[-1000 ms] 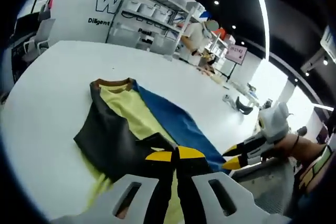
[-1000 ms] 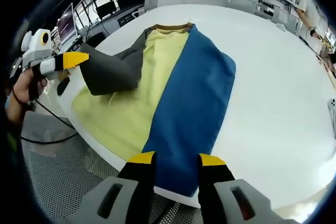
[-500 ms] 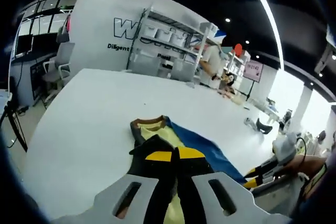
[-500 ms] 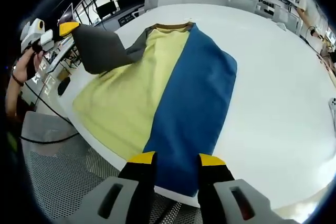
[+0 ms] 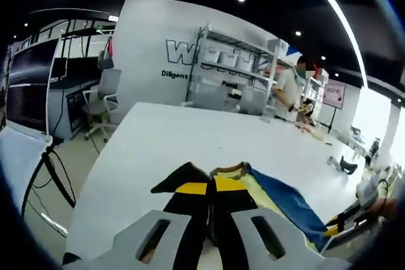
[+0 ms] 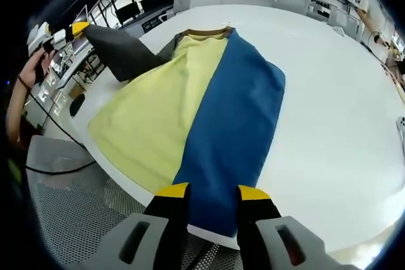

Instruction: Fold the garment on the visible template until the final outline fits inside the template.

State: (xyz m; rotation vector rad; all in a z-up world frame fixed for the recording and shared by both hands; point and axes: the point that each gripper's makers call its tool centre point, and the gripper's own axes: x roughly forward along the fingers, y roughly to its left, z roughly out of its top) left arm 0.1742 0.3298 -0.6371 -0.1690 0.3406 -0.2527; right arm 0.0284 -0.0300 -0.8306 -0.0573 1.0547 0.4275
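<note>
Left gripper: its jaws are seen pressed together on the dark grey sleeve of the garment; in the right gripper view the same gripper is seen at the far left, with the sleeve drawn out taut from the collar side.
Garment: one piece is counted, spread flat on the white worktop, with a yellow panel on the left, a blue panel on the right and a brown collar at the far end.
Long axis: it is judged to run straight ahead of the right jaws, hem nearest, collar farthest.
Key relation: the held sleeve lies out to the left of the yellow panel, so a fold is judged to call for it to be carried rightward across the body; the left gripper is the nearer one for this.
Right gripper: its jaws are parted and nothing is held; the blue hem edge lies between and just ahead of the tips, at the worktop's near edge.
Template: no outline can be made out on the worktop.
Count: two grippers, one sleeve held, one garment.
Background: shelving and one person are seen far beyond the left jaws.
</note>
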